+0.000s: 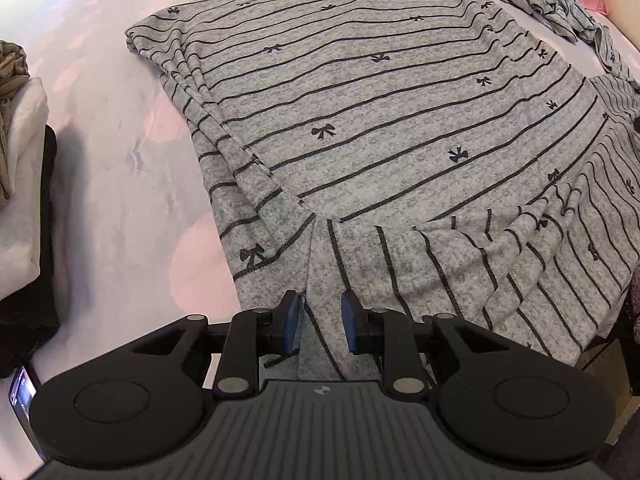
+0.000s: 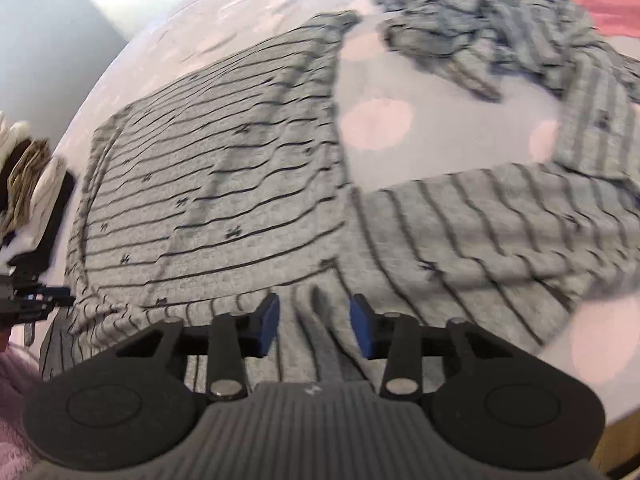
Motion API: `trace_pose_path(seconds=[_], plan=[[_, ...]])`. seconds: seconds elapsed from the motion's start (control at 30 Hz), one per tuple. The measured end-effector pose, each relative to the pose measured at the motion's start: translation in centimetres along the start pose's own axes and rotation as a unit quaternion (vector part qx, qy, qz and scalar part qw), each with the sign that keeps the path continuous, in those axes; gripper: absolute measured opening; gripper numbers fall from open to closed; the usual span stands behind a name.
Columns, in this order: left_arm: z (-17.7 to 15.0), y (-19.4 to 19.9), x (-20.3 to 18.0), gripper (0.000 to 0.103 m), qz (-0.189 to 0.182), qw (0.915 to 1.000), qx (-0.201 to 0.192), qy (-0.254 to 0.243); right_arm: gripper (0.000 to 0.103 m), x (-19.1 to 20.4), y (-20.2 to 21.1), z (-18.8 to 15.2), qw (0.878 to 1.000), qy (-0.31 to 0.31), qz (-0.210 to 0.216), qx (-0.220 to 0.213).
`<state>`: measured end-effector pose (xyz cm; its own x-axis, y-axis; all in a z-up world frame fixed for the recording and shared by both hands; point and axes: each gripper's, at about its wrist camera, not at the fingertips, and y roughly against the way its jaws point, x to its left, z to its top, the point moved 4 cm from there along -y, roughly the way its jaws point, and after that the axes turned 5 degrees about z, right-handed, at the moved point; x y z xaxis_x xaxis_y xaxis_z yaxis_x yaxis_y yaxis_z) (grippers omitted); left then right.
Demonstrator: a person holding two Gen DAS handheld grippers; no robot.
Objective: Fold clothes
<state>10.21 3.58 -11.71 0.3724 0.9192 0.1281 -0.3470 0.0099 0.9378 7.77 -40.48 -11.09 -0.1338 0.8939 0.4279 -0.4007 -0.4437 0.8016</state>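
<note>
Left wrist view: grey striped garment (image 1: 380, 120) with small bow prints lies spread over the pink-spotted bedsheet (image 1: 120, 184), one side folded in along the sheet's left part. Left gripper (image 1: 320, 322) is at the garment's near edge, jaws partly open with fabric lying between the pads; a grip cannot be confirmed. Folded clothes pile (image 1: 18, 120) at the sheet's left edge. Right wrist view, blurred: right gripper (image 2: 314, 324) is above the same garment's (image 2: 208, 200) bunched near edge, jaws partly open, not pinching. A second, crumpled striped piece (image 2: 480, 32) lies toward the far right corner.
</note>
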Motion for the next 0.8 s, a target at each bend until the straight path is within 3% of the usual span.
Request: trace_pose_path(seconds=[0.07, 0.13, 0.37, 0.5, 0.6, 0.7, 0.8], plan=[[-0.1, 0.1, -0.1, 0.021, 0.002, 1.0000, -0.002, 0.001, 0.030, 0.4, -0.7, -0.2, 1.000, 0.009, 0.003, 0.017], [-0.1, 0.1, -0.1, 0.021, 0.003, 1.0000, -0.003, 0.000, 0.002, 0.8, -0.7, -0.6, 0.999, 0.028, -0.001, 0.029], [-0.1, 0.1, 0.0, 0.021, 0.004, 1.0000, 0.001, -0.002, 0.002, 2.7, 1.5, -3.2, 0.994, 0.101, 0.012, 0.049], [-0.1, 0.1, 0.0, 0.021, 0.006, 1.0000, 0.003, -0.004, 0.002, 5.4, 0.9, -5.7, 0.978, 0.180, 0.021, 0.100], [-0.2, 0.2, 0.0, 0.021, 0.008, 1.0000, 0.003, -0.004, 0.002, 6.9, -0.2, -7.8, 0.960, 0.238, 0.008, 0.147], [-0.3, 0.2, -0.1, 0.021, 0.009, 0.9999, 0.002, -0.006, 0.002, 7.3, -0.7, -8.6, 0.951, 0.263, -0.004, 0.165], [-0.4, 0.3, -0.1, 0.021, 0.011, 0.9999, 0.001, -0.007, 0.009, 6.8, 0.0, -8.2, 0.957, 0.247, 0.001, 0.151]])
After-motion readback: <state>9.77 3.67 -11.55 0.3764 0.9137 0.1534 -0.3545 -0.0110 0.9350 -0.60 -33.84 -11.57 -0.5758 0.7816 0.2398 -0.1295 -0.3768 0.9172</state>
